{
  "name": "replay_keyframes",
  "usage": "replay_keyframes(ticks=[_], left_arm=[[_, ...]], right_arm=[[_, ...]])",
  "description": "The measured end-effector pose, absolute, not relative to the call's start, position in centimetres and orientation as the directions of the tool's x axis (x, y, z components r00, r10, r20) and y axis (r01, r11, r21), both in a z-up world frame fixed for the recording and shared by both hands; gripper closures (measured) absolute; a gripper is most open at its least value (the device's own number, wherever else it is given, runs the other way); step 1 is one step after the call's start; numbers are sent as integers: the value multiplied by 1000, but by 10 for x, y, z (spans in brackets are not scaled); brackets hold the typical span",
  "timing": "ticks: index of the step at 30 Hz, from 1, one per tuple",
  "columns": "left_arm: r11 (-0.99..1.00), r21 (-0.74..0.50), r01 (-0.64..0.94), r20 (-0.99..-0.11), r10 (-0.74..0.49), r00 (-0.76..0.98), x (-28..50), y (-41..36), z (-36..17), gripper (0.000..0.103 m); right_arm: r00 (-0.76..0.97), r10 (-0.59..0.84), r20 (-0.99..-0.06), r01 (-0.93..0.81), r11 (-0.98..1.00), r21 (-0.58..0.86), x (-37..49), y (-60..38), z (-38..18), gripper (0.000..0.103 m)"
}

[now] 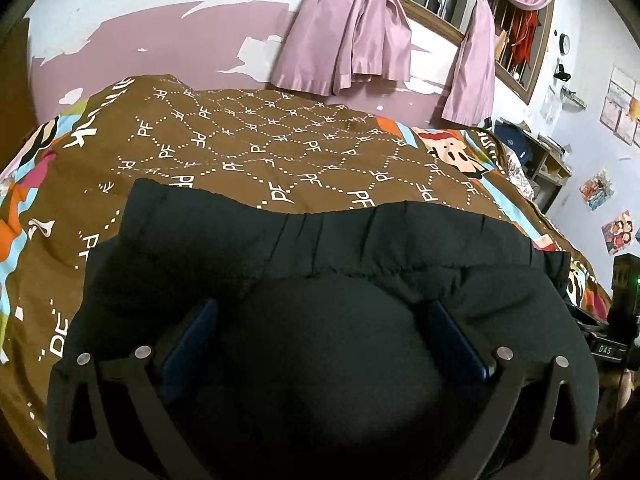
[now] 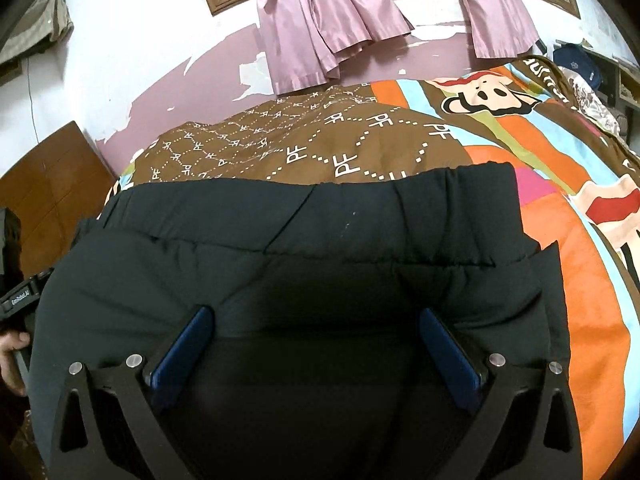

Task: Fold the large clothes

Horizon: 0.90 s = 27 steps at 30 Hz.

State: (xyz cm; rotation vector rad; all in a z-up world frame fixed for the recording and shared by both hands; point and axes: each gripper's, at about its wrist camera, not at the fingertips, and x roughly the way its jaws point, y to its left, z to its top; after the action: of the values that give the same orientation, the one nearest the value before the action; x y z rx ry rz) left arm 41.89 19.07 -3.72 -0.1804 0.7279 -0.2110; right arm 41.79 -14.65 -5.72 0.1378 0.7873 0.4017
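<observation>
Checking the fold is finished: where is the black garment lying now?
The black garment lies on the brown patterned bedspread in both wrist views, just ahead of both open grippers, below the pink curtains.

Before me a black padded garment (image 1: 304,248) lies folded flat on the bed, its gathered elastic hem at the far edge.

A folded garment (image 1: 280,264) is lying on the bedspread (image 1: 248,144), filling the lower frame; curtains (image 1: 352,40) are hanging behind at upper centre.
</observation>
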Motion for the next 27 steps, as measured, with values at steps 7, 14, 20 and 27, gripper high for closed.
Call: replay_keyframes(ticks=[7, 14, 20, 27], left_arm=[[963, -236, 128, -638, -253, 728, 418, 190, -38, 1], [962, -240, 129, -629, -255, 734, 416, 189, -39, 1], [968, -219, 123, -622, -236, 747, 413, 185, -42, 1], [970, -212, 118, -617, -226, 754, 404, 185, -37, 1]], right_arm=[[645, 379, -664, -296, 925, 240, 416, -142, -58, 0], [688, 332, -646, -286, 941, 179, 407, -137, -55, 0], [716, 300, -631, -275, 951, 140, 399, -133, -52, 0], [787, 242, -568, -228, 969, 96, 380, -138, -41, 0]])
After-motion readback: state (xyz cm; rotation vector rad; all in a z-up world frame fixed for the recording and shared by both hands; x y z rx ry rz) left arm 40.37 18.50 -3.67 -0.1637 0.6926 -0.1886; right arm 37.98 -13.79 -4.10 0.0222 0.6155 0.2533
